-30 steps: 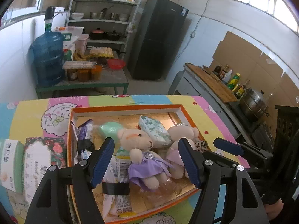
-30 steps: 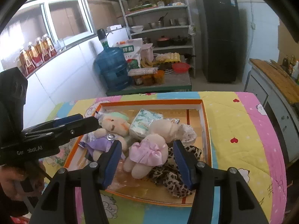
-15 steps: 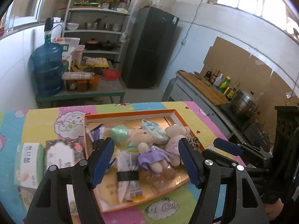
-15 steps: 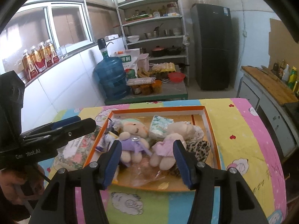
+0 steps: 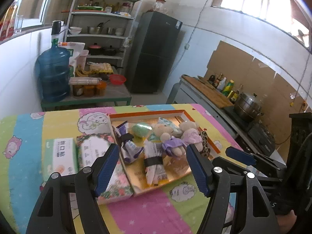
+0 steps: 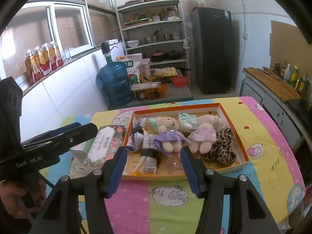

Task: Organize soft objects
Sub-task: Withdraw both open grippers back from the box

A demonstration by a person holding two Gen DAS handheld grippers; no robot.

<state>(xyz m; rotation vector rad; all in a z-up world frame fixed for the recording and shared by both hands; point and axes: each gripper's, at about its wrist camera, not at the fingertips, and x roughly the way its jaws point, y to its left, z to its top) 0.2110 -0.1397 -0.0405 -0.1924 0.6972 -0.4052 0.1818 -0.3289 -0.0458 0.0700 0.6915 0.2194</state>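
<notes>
The soft things, a purple-dressed bear (image 6: 169, 134), a pink-dressed bear (image 6: 204, 134) and a leopard-print cloth (image 6: 222, 148), are lying crowded inside the orange-rimmed tray (image 6: 232, 120). Both tongs, the left gripper (image 5: 153, 169) and the right gripper (image 6: 154, 170), are being held wide apart and empty, short of the tray. Any next reach is probably best aimed at one toy's body. The tray is being carried by a cartoon-print tablecloth (image 6: 259, 136), with tissue boxes (image 5: 78, 156) beside it, in a kitchen.
</notes>
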